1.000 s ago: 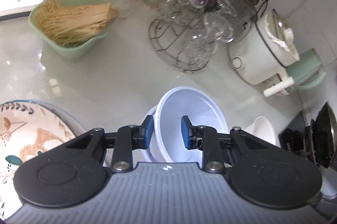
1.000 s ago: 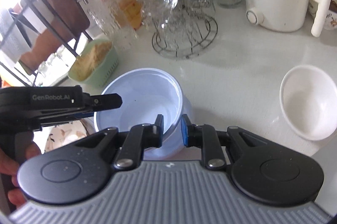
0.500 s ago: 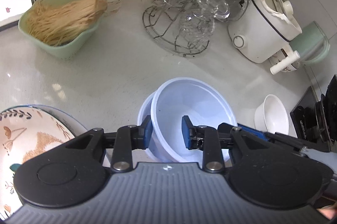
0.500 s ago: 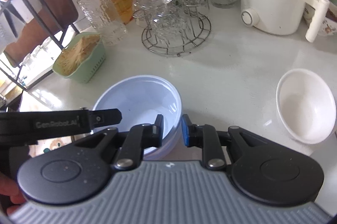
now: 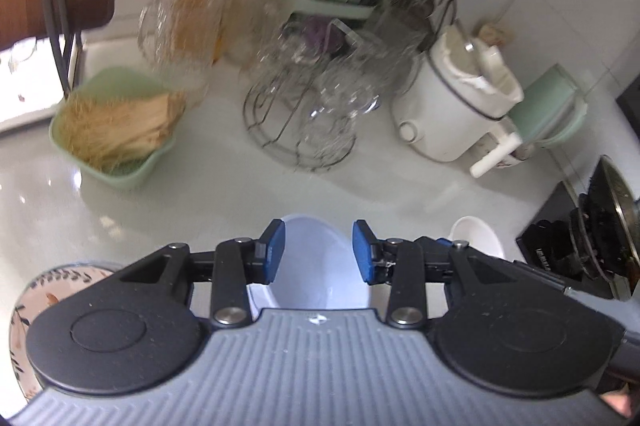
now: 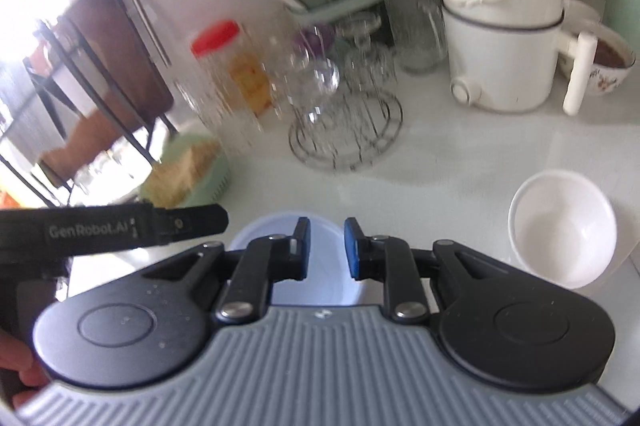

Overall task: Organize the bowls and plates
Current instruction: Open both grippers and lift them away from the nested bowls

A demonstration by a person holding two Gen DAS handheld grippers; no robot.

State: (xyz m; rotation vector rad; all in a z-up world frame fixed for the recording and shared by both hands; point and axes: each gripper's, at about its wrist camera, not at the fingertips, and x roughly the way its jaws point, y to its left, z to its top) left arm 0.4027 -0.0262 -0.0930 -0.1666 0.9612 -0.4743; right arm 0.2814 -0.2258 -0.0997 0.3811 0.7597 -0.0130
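Left gripper [image 5: 319, 252] jaws opening, released, above pale-blue bowl [image 5: 316, 266]. Right gripper [image 6: 327, 249] jaws narrowly apart, gripping nothing. White bowl [image 6: 560, 226] beside, on countertop [image 6: 460, 162].

Pale blue bowl [image 5: 316, 266]; white bowl [image 6: 560, 230]; floral plate [image 5: 44, 290]; red-lidded jar [image 5: 188, 10].

Both wrist fisheyes look steeply down over their own fingers at the countertop [image 5: 200, 198], sharing the glass rack [image 5: 304, 114] [image 6: 348, 130] and electric pot [image 5: 452, 110] [image 6: 504, 46].

Home kitchen: white counter [image 5: 224, 202], glass rack [image 5: 304, 130], electric pot [image 6: 504, 58].
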